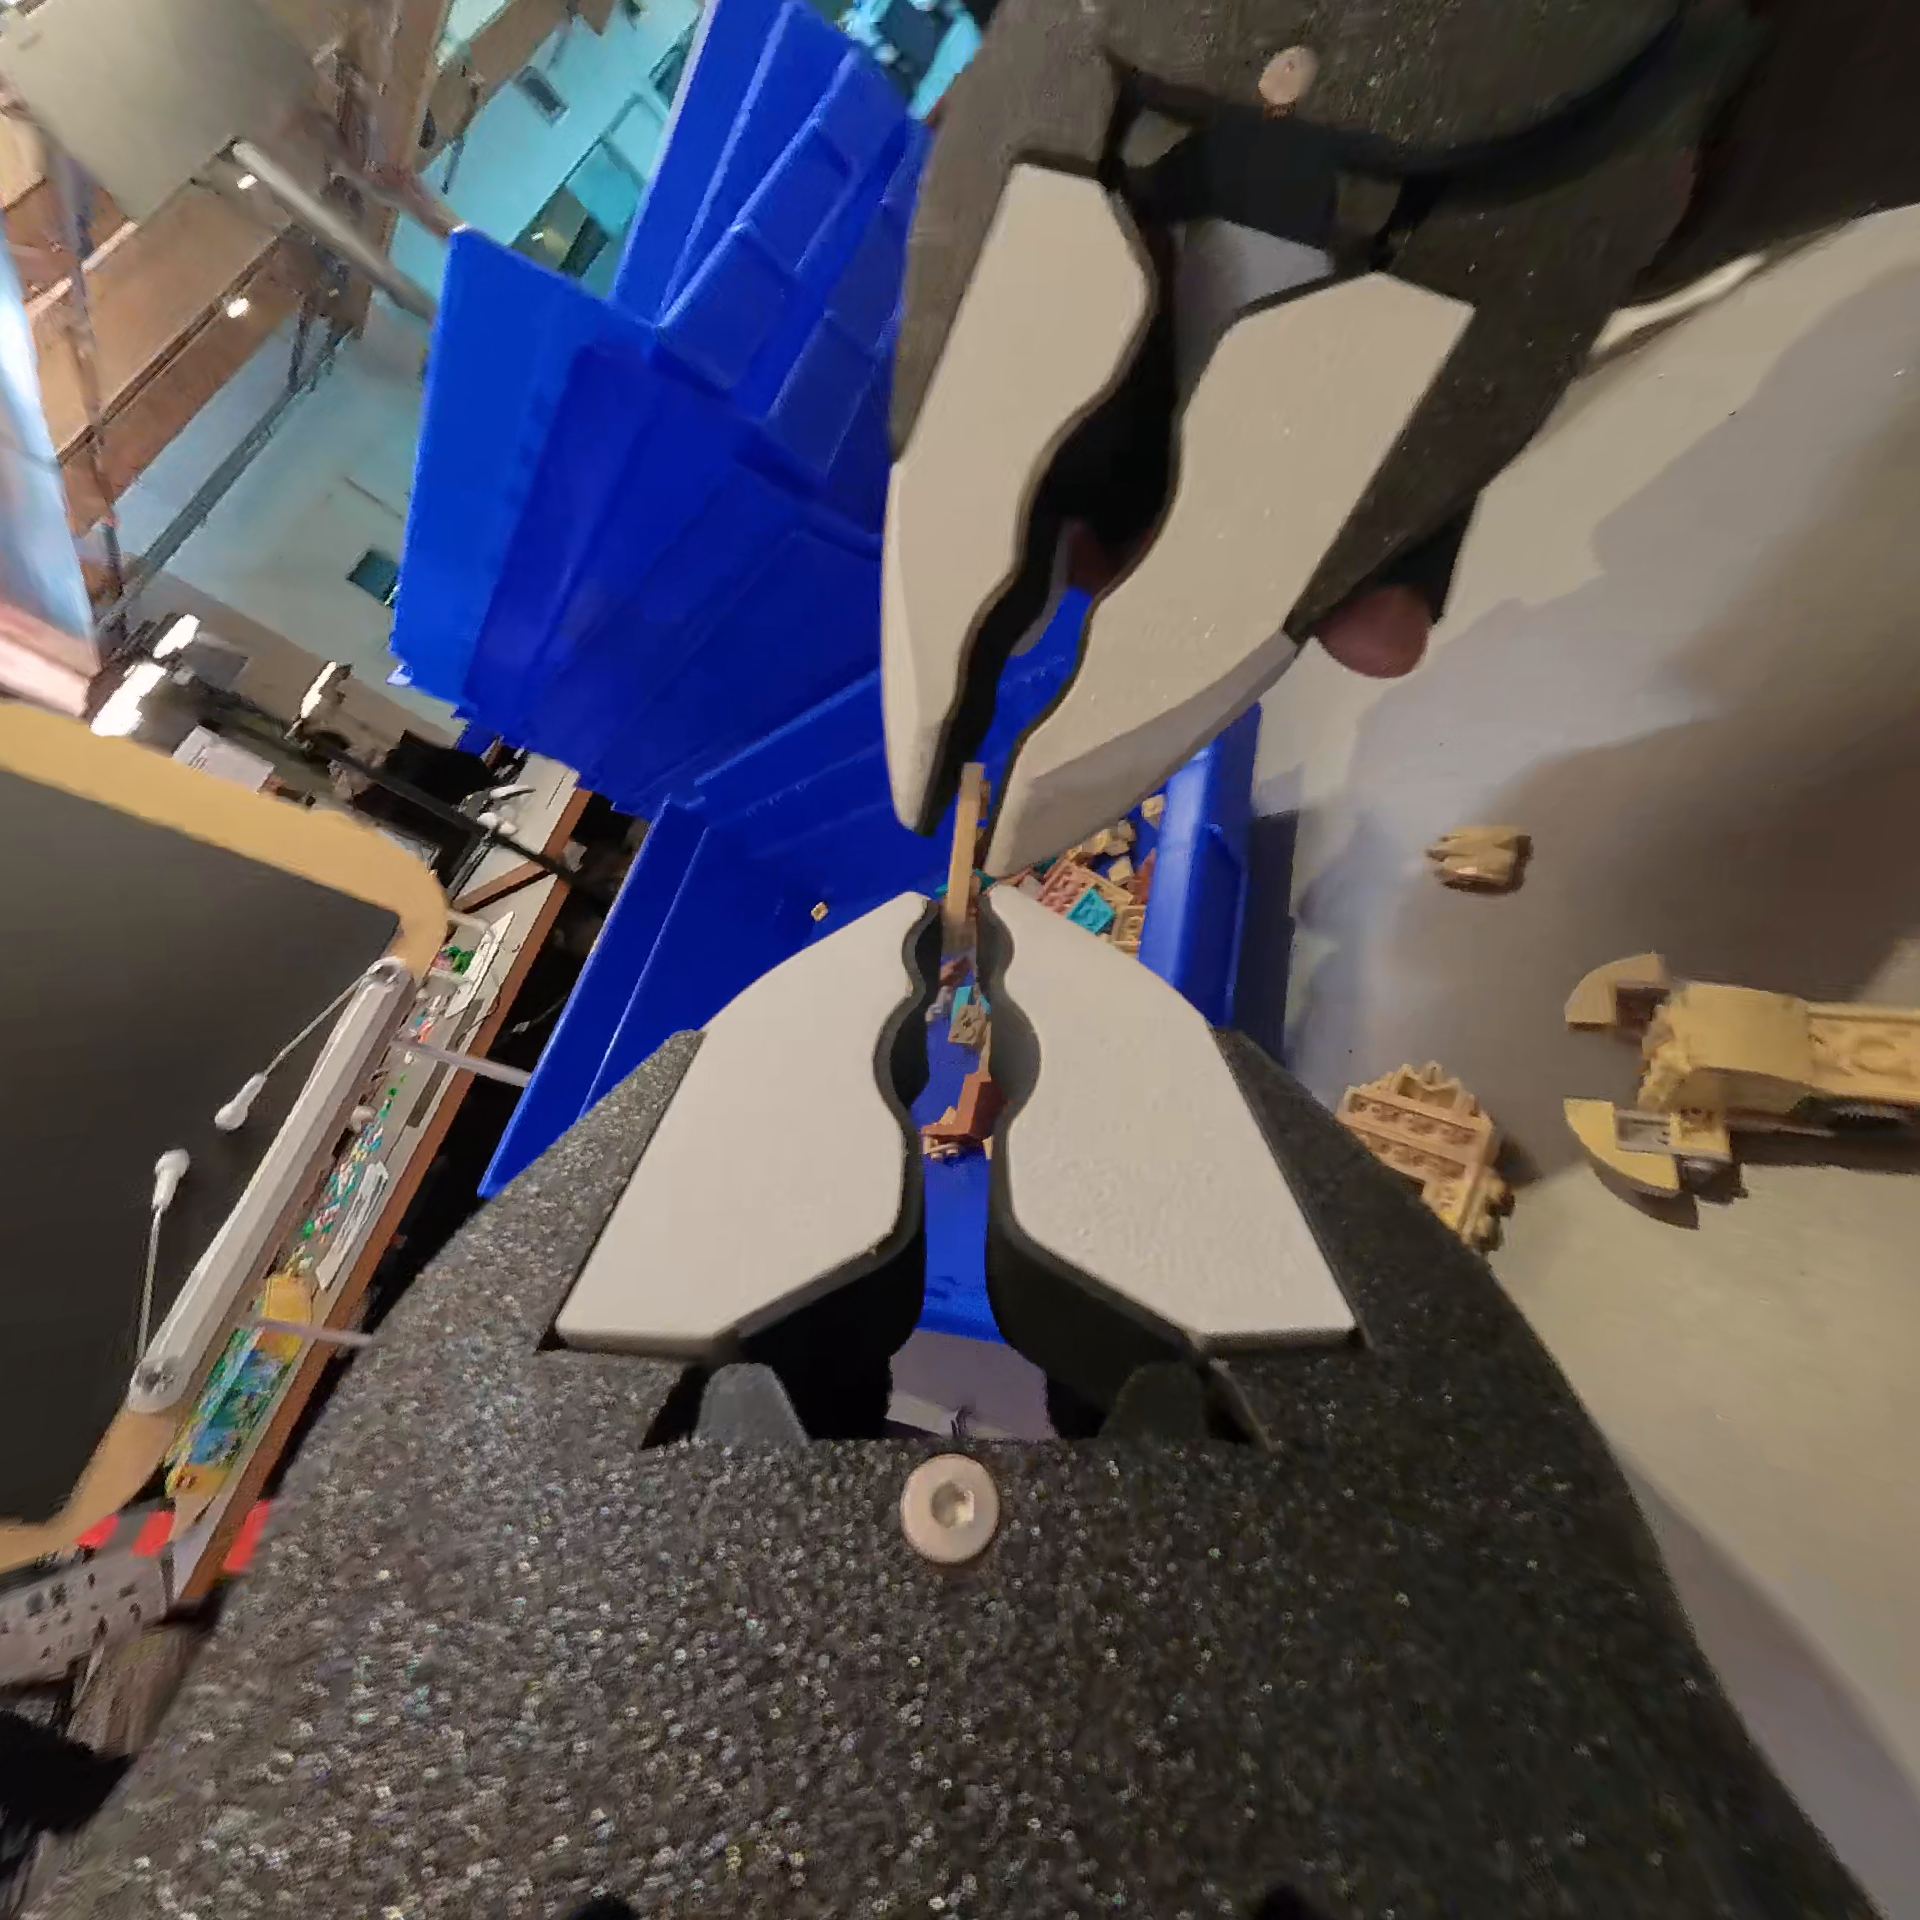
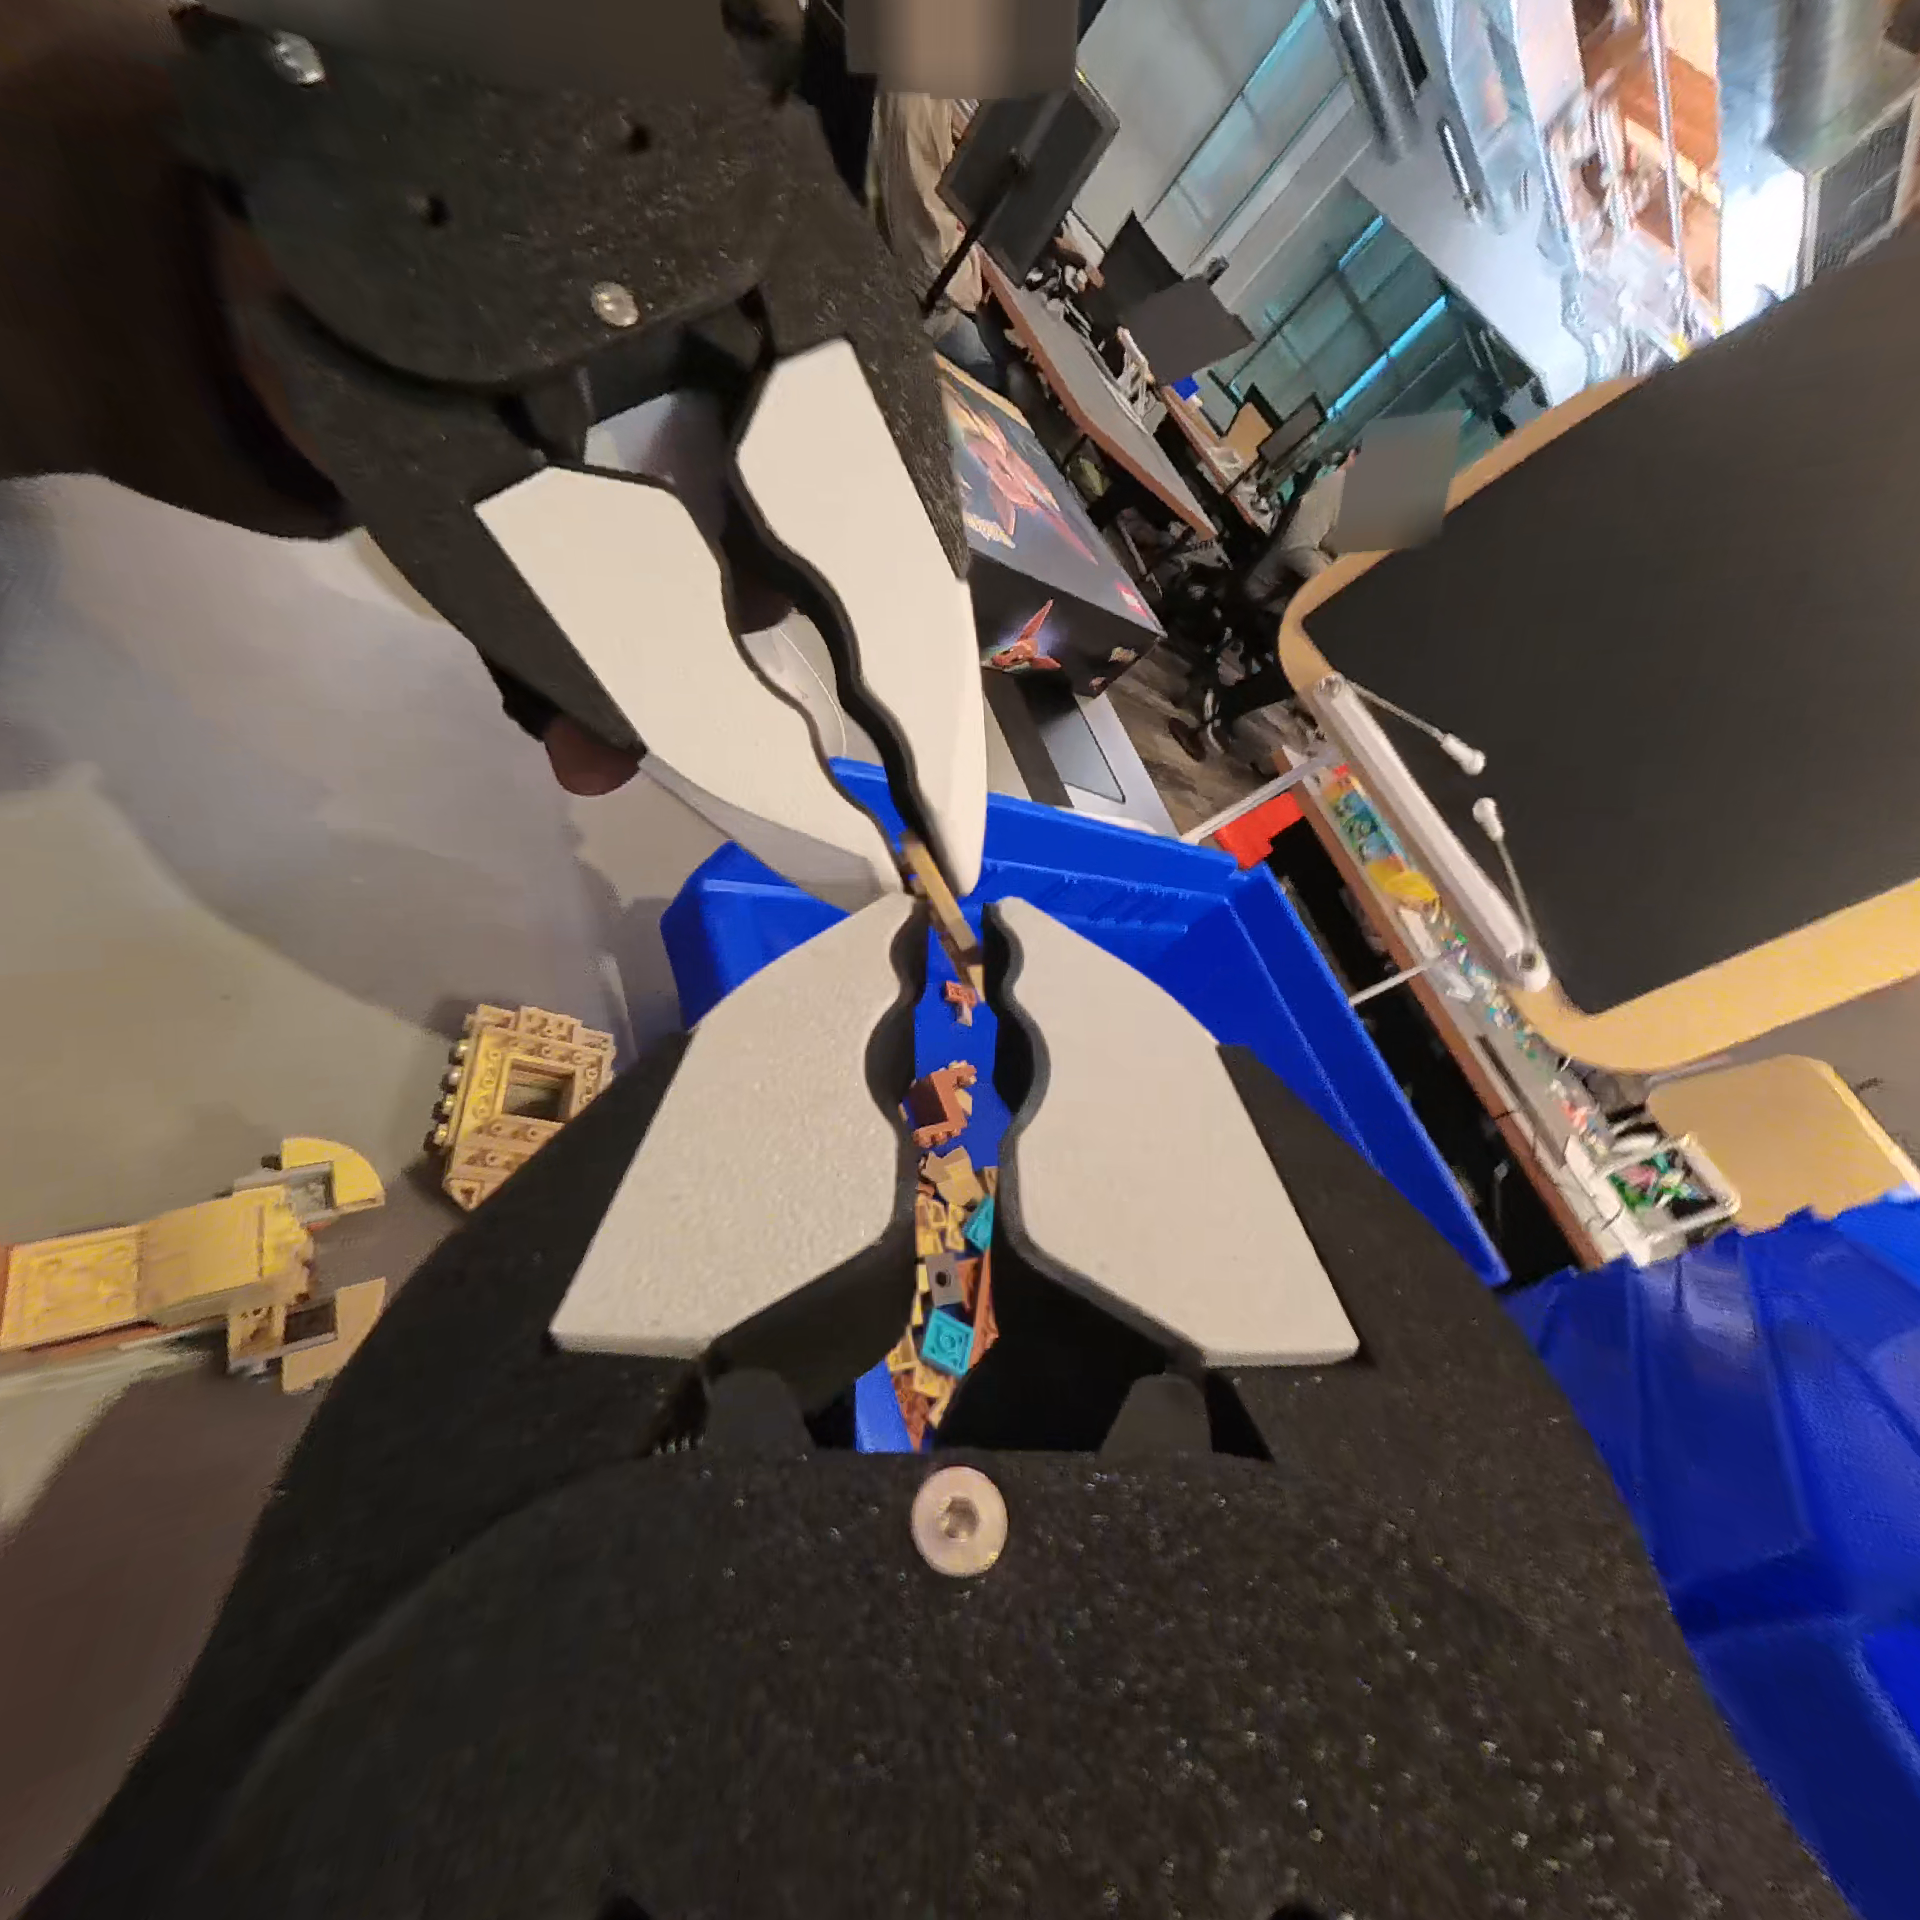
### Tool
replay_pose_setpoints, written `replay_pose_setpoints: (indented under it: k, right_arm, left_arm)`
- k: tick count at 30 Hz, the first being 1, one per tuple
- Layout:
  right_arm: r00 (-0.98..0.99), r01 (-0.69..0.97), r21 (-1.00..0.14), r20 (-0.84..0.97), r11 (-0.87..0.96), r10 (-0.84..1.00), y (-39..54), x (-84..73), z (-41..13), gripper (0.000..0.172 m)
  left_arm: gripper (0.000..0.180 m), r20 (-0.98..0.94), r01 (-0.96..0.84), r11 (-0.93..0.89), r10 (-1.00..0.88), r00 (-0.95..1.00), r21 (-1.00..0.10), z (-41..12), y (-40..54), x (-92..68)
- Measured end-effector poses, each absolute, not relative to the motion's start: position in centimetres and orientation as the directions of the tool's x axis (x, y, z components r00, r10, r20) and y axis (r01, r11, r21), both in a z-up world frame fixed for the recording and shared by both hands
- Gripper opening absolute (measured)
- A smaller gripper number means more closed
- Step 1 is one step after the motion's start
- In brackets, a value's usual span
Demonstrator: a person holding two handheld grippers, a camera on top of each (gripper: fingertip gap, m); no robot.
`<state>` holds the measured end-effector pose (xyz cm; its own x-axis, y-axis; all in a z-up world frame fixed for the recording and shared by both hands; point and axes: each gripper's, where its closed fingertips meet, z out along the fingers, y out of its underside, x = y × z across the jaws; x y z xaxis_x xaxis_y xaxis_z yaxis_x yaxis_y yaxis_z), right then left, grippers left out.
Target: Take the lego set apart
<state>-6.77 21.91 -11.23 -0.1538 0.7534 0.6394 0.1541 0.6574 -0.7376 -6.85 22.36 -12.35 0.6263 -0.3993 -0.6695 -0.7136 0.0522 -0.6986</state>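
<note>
A thin tan plate brick (image 1: 964,868) hangs in the air over a blue bin (image 1: 727,935), with one gripper on each end. My left gripper (image 1: 958,906) is shut on its lower end in the left wrist view. My right gripper (image 1: 961,836) comes from above, tip to tip with the left one, and is shut on the upper end. In the right wrist view the same plate (image 2: 951,925) lies slanted between my right gripper's (image 2: 951,916) fingertips. There my left gripper (image 2: 925,868) pinches its far end.
The blue bin (image 2: 1143,935) holds several loose tan, brown and teal bricks (image 2: 951,1247). Tan brick assemblies (image 1: 1423,1143) (image 1: 1714,1070) lie on the grey table (image 1: 1714,1455) beside it. Stacked blue bins (image 1: 644,520) stand behind. A black board with a tan edge (image 2: 1662,623) is close. Less than 4 cm separates the two grippers' tips.
</note>
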Motion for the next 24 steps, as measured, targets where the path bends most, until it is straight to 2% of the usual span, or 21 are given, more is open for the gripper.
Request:
replay_pose_setpoints:
  k: [2,4,6,8,11,14,16,20,24]
  right_arm:
    - [-0.1,0.208,-0.77,0.596,0.603,0.797,23.2,-7.0,-11.3,0.005]
    - [0.004,0.33,-0.781,0.563,0.53,0.827,25.9,-7.1,-12.0,0.006]
    - [0.023,0.434,-0.769,0.531,0.47,0.847,27.5,-6.9,-13.6,0.025]
    - [-0.027,0.464,-0.764,0.493,0.448,0.869,27.3,-6.6,-14.5,0.032]
    - [-0.177,0.469,-0.728,0.477,0.499,0.861,25.2,-4.9,-14.6,0.031]
    - [-0.433,0.522,-0.638,0.373,0.566,0.82,21.8,-1.1,-16.5,0.028]
    - [-0.535,0.571,-0.57,0.288,0.591,0.794,20.8,1.2,-18.5,0.028]
    - [-0.548,0.679,-0.499,0.143,0.539,0.824,21.6,2.6,-21.6,0.028]
    - [-0.518,0.738,-0.449,0.101,0.504,0.849,22.8,2.8,-23.6,0.031]
  left_arm:
    - [0.011,-0.656,-0.687,0.021,-0.319,0.684,-0.726,-11.5,23.0,-8.0]
    - [0.017,-0.649,-0.671,0.008,-0.26,0.715,-0.742,-10.8,23.2,-9.0]
    - [0.019,-0.65,-0.665,0.011,-0.228,0.725,-0.746,-10.3,23.2,-9.4]
    - [0.019,-0.655,-0.67,0.012,-0.227,0.721,-0.742,-10.2,23.1,-9.3]
    - [0.018,-0.674,-0.688,0.015,-0.222,0.705,-0.725,-10.1,23.0,-9.0]
    - [0.018,-0.683,-0.695,0.024,-0.218,0.698,-0.718,-9.8,22.9,-8.6]
    - [0.018,-0.681,-0.692,0.033,-0.22,0.699,-0.721,-9.6,22.8,-8.4]
    - [0.018,-0.692,-0.705,0.027,-0.221,0.687,-0.709,-9.8,22.8,-8.1]
    - [0.017,-0.698,-0.712,0.027,-0.223,0.68,-0.702,-9.9,22.8,-8.0]
